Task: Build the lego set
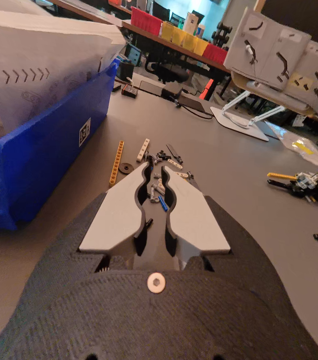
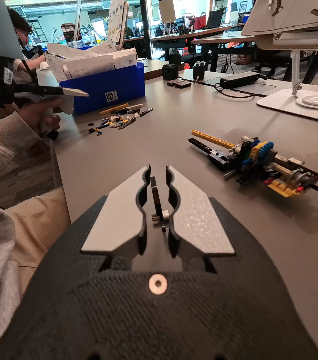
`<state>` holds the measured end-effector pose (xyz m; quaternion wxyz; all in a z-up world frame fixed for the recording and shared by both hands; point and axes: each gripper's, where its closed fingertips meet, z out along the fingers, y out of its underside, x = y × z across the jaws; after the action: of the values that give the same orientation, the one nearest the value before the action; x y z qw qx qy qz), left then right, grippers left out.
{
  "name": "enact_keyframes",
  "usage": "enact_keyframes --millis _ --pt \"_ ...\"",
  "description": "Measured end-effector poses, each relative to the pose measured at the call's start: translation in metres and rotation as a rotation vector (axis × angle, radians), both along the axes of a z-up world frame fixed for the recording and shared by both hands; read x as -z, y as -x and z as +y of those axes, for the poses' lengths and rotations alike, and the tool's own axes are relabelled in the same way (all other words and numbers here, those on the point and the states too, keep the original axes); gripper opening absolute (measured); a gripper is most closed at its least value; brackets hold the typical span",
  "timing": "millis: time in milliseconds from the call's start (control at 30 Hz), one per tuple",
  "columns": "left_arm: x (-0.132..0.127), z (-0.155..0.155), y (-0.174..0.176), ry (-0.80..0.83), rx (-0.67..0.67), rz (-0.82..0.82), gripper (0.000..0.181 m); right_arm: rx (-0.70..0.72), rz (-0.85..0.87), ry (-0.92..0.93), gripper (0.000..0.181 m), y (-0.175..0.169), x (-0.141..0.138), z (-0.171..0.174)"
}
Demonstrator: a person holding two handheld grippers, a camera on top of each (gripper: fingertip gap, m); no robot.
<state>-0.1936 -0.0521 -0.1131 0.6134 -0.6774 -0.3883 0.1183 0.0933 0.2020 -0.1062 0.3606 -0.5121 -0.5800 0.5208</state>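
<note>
My left gripper (image 1: 155, 165) is open and empty, hovering over a pile of loose Lego pieces (image 1: 157, 188) that includes a blue pin (image 1: 163, 203), a long yellow beam (image 1: 117, 163) and a white beam (image 1: 143, 150). It also shows side-on in the right wrist view (image 2: 84, 94), held above the pile (image 2: 119, 116). My right gripper (image 2: 158, 167) is shut on a black beam (image 2: 155, 194), which stands on edge between the fingers. The beam carries a pin and a white connector (image 2: 166, 214) that touches the right finger. The partly built model (image 2: 261, 161) lies on the table to the right, and shows in the left wrist view (image 1: 306, 185).
A blue bin (image 2: 103, 85) stuffed with paper bags stands behind the pile, close on the left in the left wrist view (image 1: 47, 155). A white stand (image 2: 300, 105) holds the instruction booklet at the right. A power brick (image 2: 240, 78) and cables lie at the back. A person sits at the far left. Some 40 cm of space lies between my two pairs of fingers.
</note>
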Motion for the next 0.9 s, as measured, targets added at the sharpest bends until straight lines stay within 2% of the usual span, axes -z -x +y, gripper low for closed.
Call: enact_keyframes --millis 433,633,900 --pt "0.000 -0.004 0.001 -0.017 -0.012 -0.008 0.017 -0.002 -0.016 -0.022 0.014 -0.001 0.003 -0.002" --pt "-0.003 -0.009 -0.007 -0.005 0.006 0.034 0.023 -0.006 -0.040 0.049 0.015 0.002 0.005 0.001" --pt "-0.004 -0.015 -0.011 0.030 -0.001 0.094 0.023 -0.055 -0.050 0.084 0.019 0.007 0.005 -0.007"
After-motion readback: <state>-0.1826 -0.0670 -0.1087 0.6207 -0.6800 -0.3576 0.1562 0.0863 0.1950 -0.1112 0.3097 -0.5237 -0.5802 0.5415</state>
